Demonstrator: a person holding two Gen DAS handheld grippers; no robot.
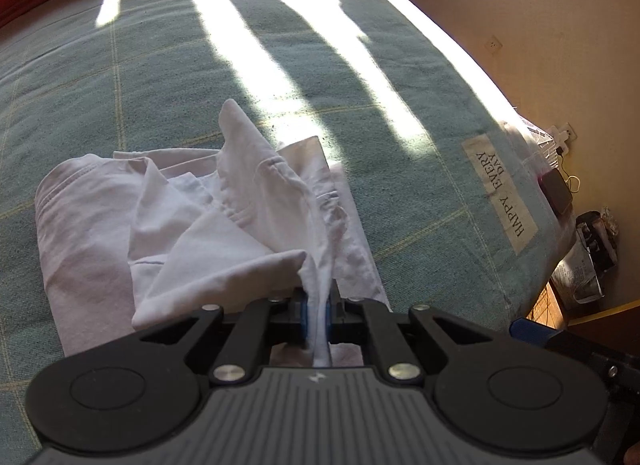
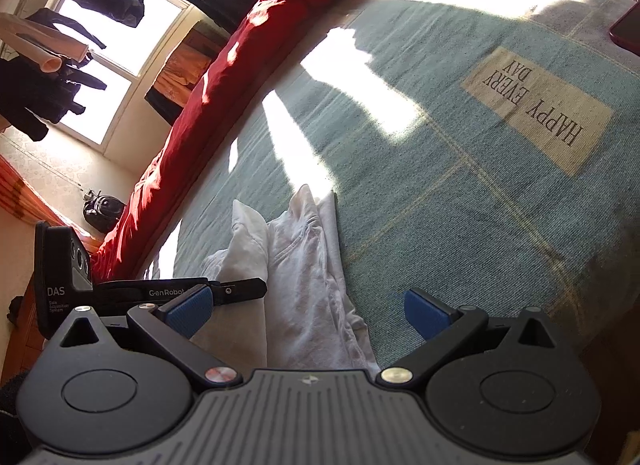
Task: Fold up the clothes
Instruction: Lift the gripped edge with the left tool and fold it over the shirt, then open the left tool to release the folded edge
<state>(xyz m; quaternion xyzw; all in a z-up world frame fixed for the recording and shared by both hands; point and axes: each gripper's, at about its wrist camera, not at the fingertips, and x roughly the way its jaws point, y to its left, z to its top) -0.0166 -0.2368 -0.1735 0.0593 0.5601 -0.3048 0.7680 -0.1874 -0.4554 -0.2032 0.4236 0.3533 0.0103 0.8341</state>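
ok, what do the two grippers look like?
Both match: black linkage arms with silver pivot pins, round black side housings, a ribbed grey centre plate with a small white mark, and blue finger pads. Left gripper; right gripper. From the right view, the left unit's black body reads "DAS" and "GenRobot".

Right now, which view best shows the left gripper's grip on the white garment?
Left wrist: the left gripper is shut on a pinched ridge of the white garment. Right wrist shows that gripper only side-on at the garment's edge, grip hidden.

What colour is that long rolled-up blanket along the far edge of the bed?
Red. The rolled blanket shows best in the right wrist view.
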